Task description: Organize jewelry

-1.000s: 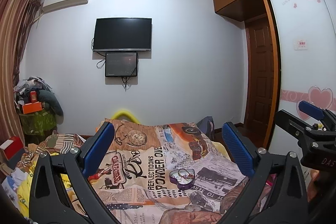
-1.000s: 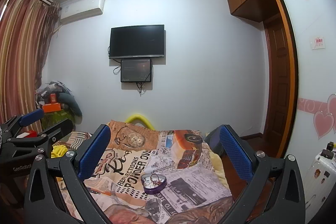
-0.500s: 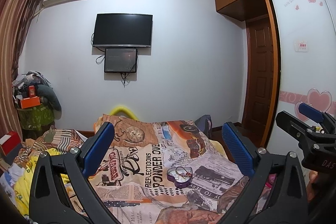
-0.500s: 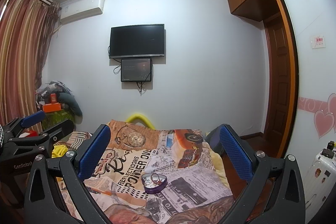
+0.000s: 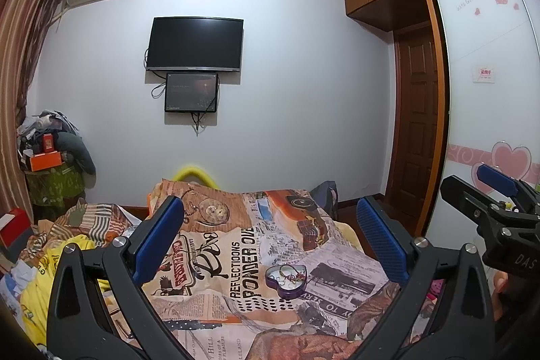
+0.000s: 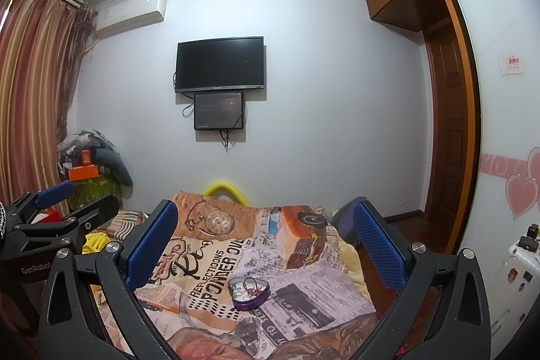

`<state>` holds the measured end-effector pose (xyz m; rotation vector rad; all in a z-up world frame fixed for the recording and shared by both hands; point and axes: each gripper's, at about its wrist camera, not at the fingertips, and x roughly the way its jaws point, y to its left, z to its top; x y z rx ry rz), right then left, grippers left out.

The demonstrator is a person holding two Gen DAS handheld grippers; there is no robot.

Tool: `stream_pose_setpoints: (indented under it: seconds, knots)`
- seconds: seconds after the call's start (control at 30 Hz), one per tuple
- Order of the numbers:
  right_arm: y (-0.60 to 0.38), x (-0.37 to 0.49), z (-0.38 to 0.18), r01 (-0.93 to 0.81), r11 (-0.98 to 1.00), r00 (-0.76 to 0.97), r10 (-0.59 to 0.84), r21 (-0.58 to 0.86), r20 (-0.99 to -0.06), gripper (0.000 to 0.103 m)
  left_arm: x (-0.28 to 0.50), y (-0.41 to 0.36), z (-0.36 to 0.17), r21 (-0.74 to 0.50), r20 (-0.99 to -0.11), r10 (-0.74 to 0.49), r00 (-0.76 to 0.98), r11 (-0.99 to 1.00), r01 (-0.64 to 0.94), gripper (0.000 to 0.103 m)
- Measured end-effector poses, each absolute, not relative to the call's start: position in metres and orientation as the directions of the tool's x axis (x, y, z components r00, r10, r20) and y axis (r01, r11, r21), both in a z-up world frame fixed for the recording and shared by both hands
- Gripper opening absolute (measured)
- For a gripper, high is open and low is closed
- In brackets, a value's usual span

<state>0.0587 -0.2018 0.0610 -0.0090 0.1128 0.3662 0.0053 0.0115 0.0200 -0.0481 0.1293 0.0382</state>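
A purple heart-shaped tin (image 5: 286, 280) with several pieces of jewelry in it lies open on the printed bedspread (image 5: 236, 245); it also shows in the right wrist view (image 6: 249, 288). My left gripper (image 5: 270, 235) is open and empty, held above the bed well short of the tin. My right gripper (image 6: 265, 235) is open and empty at a similar height. The right gripper shows at the right edge of the left wrist view (image 5: 496, 191), and the left gripper at the left edge of the right wrist view (image 6: 60, 204).
Crumpled clothes (image 5: 50, 258) lie on the bed's left side. A cluttered stand (image 5: 50, 164) is in the left corner by the curtain (image 6: 30, 90). A wardrobe (image 5: 489, 90) and door (image 5: 418, 123) are on the right, with a white suitcase (image 6: 513, 275) beside them. A TV (image 5: 195, 44) hangs on the far wall.
Both views have tilted slightly upward and the tin sits a little lower and left in the left wrist view. Both grippers stay open and empty.
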Motion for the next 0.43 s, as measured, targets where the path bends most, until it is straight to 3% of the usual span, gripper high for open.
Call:
stream_pose_setpoints:
  seconds: [0.43]
  knots:
    - [-0.198, 0.067, 0.058, -0.359, 0.933, 0.922, 0.359, 0.027, -0.143, 0.103, 0.02, 0.014, 0.011, -0.046, -0.161, 0.032, 0.986, 0.998, -0.039, 0.103]
